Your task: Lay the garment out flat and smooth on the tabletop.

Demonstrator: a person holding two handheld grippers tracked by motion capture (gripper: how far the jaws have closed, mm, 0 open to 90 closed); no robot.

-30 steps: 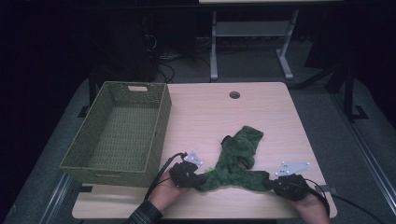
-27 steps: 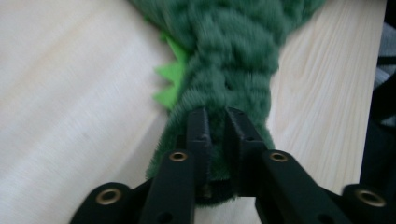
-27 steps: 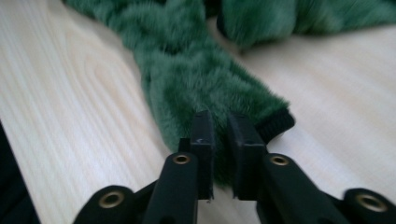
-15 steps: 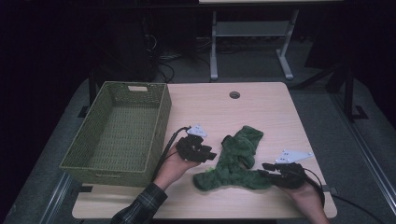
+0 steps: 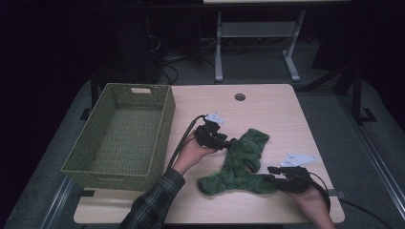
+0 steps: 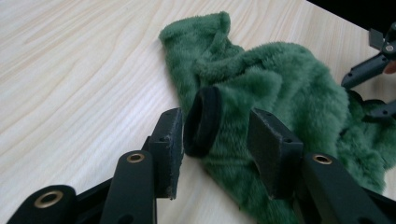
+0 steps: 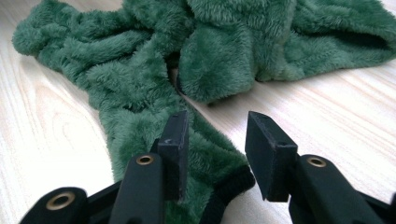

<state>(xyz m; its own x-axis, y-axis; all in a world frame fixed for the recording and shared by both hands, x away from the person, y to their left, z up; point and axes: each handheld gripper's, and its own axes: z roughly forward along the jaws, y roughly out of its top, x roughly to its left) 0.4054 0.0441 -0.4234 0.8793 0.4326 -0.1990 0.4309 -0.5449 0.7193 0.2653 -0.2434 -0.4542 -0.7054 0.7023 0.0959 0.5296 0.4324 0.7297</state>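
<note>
A green fuzzy garment (image 5: 241,164) lies crumpled on the wooden table (image 5: 272,109). My left gripper (image 5: 228,142) sits at its upper left edge. In the left gripper view, a black-edged cuff (image 6: 201,122) lies between the jaws of the left gripper (image 6: 217,128); they have just been opening and do not press on it. My right gripper (image 5: 270,172) rests at the garment's lower right end. Its jaws have also just been opening, with another black cuff (image 7: 229,185) low between the jaws of the right gripper (image 7: 217,128), loose.
A green woven basket (image 5: 165,124) stands at the table's left with nothing in it. A round cable hole (image 5: 239,97) is near the far edge. Bare wood lies beyond the garment and to its right.
Both grippers were shut on the garment's ends near the front edge and now stand open. The left hand has moved away from the front edge to the garment's upper left. The right hand stayed.
</note>
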